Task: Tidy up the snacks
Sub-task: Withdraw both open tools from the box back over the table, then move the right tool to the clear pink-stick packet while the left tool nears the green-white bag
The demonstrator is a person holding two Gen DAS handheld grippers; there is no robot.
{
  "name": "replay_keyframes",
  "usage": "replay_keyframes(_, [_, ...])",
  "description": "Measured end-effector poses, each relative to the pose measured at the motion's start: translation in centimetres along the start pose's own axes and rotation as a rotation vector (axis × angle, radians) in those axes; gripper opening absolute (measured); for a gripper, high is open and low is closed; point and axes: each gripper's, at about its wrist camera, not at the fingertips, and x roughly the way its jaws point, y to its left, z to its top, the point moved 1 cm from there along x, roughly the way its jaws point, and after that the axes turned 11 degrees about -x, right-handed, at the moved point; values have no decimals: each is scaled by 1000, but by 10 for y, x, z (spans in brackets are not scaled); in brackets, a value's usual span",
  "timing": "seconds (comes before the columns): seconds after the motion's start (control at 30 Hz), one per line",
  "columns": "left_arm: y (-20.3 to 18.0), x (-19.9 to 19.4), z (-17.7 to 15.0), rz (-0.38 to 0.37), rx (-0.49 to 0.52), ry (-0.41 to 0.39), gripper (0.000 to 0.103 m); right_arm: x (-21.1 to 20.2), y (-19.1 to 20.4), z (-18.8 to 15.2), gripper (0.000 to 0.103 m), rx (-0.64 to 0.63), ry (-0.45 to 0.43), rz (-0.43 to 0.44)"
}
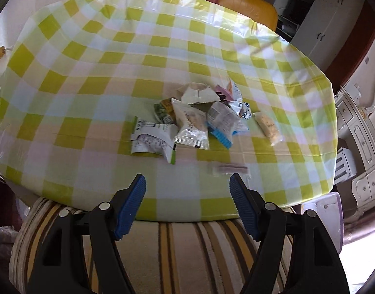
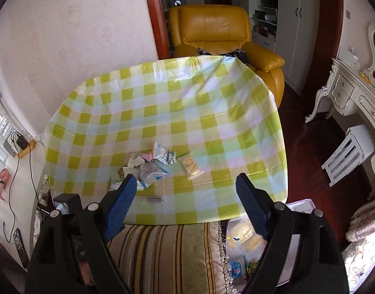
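Note:
A pile of several wrapped snacks [image 1: 199,115] lies on the green-checked table [image 1: 89,73]; the pile also shows in the right wrist view [image 2: 148,166]. A clear pack of pale biscuits [image 1: 267,127] lies apart to the right of it, also seen in the right wrist view [image 2: 190,167]. A thin dark stick snack [image 1: 230,169] lies nearest the front edge. My left gripper [image 1: 187,186] is open and empty, short of the table's front edge. My right gripper [image 2: 183,186] is open and empty, higher above the front edge.
A striped cushion [image 1: 182,252] sits below the table's front edge. A white box with snack packs [image 2: 246,242] stands at the lower right on the floor. A yellow leather armchair [image 2: 211,31] is behind the table. A white dresser [image 2: 354,93] is at the right.

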Motion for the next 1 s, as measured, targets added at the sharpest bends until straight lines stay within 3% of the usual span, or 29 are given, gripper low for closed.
replay_keyframes(0.3, [31, -12, 17, 42, -45, -61, 69, 11, 18, 10, 83, -28, 15, 12])
replay_keyframes(1.0, [36, -1, 17, 25, -53, -36, 69, 23, 28, 17, 83, -18, 12, 48])
